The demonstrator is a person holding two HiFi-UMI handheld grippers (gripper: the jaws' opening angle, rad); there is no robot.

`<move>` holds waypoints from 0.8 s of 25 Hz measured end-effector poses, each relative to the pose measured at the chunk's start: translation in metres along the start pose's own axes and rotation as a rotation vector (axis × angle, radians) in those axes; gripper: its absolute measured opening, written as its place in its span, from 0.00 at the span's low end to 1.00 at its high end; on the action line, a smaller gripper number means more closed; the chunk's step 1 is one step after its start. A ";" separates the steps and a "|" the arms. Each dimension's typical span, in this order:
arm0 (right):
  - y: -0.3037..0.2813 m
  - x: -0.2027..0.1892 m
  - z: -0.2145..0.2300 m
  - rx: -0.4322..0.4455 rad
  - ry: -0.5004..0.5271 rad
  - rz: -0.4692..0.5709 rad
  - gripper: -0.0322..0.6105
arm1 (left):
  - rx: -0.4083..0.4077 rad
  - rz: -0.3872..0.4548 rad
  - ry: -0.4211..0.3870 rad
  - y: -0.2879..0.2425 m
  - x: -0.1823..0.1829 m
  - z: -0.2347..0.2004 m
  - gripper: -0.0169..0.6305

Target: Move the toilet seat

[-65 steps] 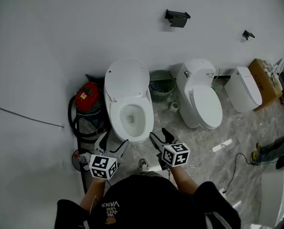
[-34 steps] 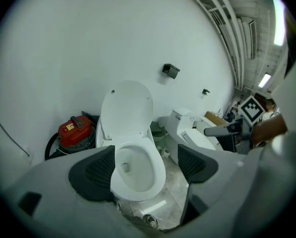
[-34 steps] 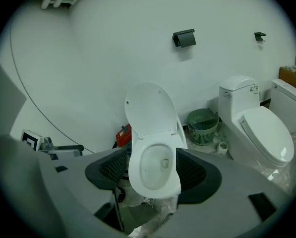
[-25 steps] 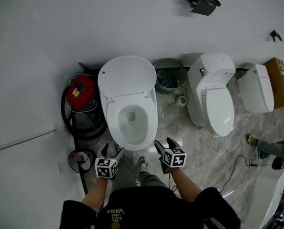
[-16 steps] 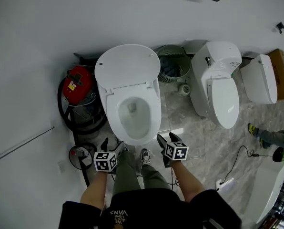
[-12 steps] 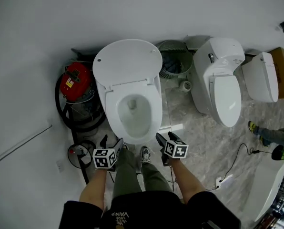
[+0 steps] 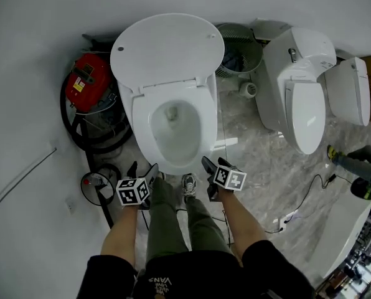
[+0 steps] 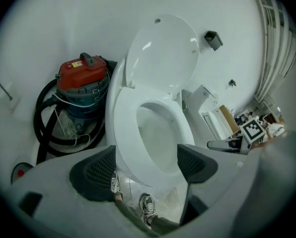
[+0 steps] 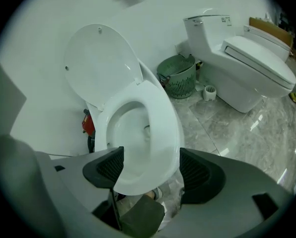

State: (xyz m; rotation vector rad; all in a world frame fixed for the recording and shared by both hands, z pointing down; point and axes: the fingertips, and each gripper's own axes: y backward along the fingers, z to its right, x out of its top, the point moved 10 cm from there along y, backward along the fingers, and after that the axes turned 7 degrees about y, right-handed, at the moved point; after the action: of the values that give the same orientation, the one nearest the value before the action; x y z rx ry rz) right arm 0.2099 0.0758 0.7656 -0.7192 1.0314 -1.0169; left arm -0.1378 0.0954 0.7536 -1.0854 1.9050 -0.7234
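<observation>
- Now the toilet seat lies flat on the bowl of the nearer toilet, directly in front of the person. The lid stands raised behind it against the wall.
- The left gripper hangs near the front left of the seat with its jaws wide apart. Nothing is between the pads, and the seat only shows beyond them.
- The right gripper hangs near the front right. Its jaws have just been opening and stand wide too, with nothing between them.
- The seat looks like hard, glossy white plastic, so I judge it stiff and rather light, but smooth enough for the pads to slide on it.
- It is hinged at the back, under the lid, so it will probably swing up in an arc and not come off. The pull must follow this arc.
- The best place to take hold is the front rim, farthest from the hinge, where little force is needed.
- Whether there is a gap under the front rim for a lower jaw is not clear from these views. It seems that the rim overhangs the bowl a little.
- One jaw under the rim and one above it would be safer than pressing from the sides, because the ring is broad and curved.
- A dropped seat would strike the ceramic hard, so the grip should be firm before lifting.
- The red vacuum cleaner stands beside the toilet on the left, away from the path of the seat.
</observation>
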 end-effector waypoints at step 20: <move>-0.058 -0.042 0.020 0.034 -0.296 -0.042 0.62 | -0.094 -0.074 0.626 -0.068 -0.055 -0.040 0.71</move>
State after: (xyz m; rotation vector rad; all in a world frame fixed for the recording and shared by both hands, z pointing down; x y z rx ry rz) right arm 0.2027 0.0935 0.8380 -0.8381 0.7437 -0.9292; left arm -0.1271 0.1152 0.8466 -1.0696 2.4485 -1.1226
